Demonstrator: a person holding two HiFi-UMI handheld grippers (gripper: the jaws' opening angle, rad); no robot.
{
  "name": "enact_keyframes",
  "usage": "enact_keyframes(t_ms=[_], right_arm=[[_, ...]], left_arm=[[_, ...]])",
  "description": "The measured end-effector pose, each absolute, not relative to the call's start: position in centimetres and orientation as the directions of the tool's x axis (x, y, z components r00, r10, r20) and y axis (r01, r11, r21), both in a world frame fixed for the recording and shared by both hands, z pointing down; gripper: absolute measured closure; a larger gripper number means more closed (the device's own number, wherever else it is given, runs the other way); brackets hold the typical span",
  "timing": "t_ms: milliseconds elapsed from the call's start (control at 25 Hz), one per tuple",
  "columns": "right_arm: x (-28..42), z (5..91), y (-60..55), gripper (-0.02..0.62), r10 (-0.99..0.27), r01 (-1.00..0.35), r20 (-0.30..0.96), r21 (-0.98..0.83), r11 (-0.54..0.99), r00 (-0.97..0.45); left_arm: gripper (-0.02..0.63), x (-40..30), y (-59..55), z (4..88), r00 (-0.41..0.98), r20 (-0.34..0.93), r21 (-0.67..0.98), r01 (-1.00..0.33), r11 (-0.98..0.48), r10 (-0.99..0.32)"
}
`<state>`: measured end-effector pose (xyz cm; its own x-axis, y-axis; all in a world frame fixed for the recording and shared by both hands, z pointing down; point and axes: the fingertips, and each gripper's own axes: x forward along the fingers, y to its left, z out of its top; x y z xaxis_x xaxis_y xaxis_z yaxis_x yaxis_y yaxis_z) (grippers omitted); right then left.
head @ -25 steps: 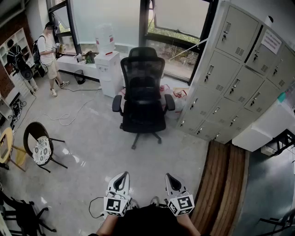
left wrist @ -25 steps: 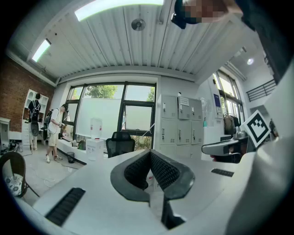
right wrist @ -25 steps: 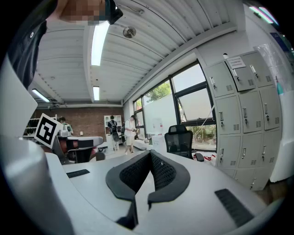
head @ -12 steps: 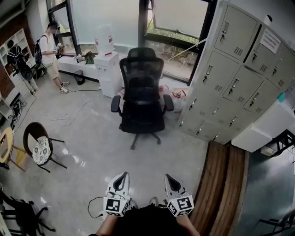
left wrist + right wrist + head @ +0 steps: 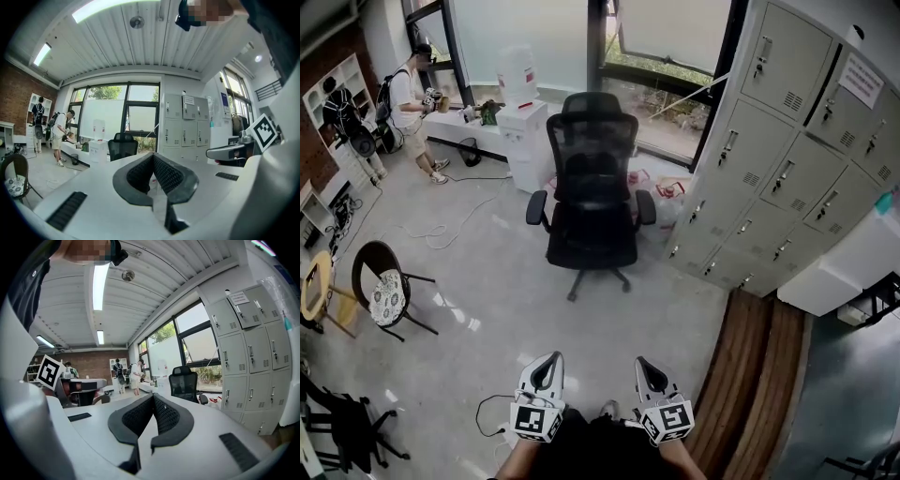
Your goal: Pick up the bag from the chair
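Office floor with lockers (image 5: 787, 169) along right edge. Approach step: well short of chair (image 5: 592, 202) near far window; bag not told apart from dark seat. Closed tight, holding nothing: left tongs (image 5: 548, 362), right tongs (image 5: 645, 365). Next: closing in on chair, finding bag, opening tongs.

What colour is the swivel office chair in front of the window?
The mesh-backed swivel office chair is black; the head view shows it best.
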<state>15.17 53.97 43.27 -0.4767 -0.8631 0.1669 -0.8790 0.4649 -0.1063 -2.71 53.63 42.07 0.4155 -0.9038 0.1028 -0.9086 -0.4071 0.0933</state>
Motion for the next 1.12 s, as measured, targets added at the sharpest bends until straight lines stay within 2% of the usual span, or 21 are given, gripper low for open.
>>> enact_keyframes(t_ms=[440, 640, 1120], right_arm=[[16.2, 46.0, 49.0, 0.597, -0.837, -0.861, 0.203, -0.117, 0.494, -0.508], [15.4, 47.0, 43.3, 0.597, -0.838, -0.870, 0.235, -0.102, 0.482, -0.492], [11.8, 45.5, 26.4, 0.597, -0.871, -0.896, 0.214, -0.082, 0.436, -0.443]], left_arm=[[0.609, -1.5, 49.3, 44.4, 0.388, 0.144, 0.118, -0.920, -0.374, -0.910], [0.609, -2.0, 42.8, 45.8, 0.408, 0.147, 0.142, -0.910, -0.389, -0.901], [0.609, -6.0, 23.9, 44.6, 0.474, 0.125, 0.125, -0.879, -0.460, -0.872]])
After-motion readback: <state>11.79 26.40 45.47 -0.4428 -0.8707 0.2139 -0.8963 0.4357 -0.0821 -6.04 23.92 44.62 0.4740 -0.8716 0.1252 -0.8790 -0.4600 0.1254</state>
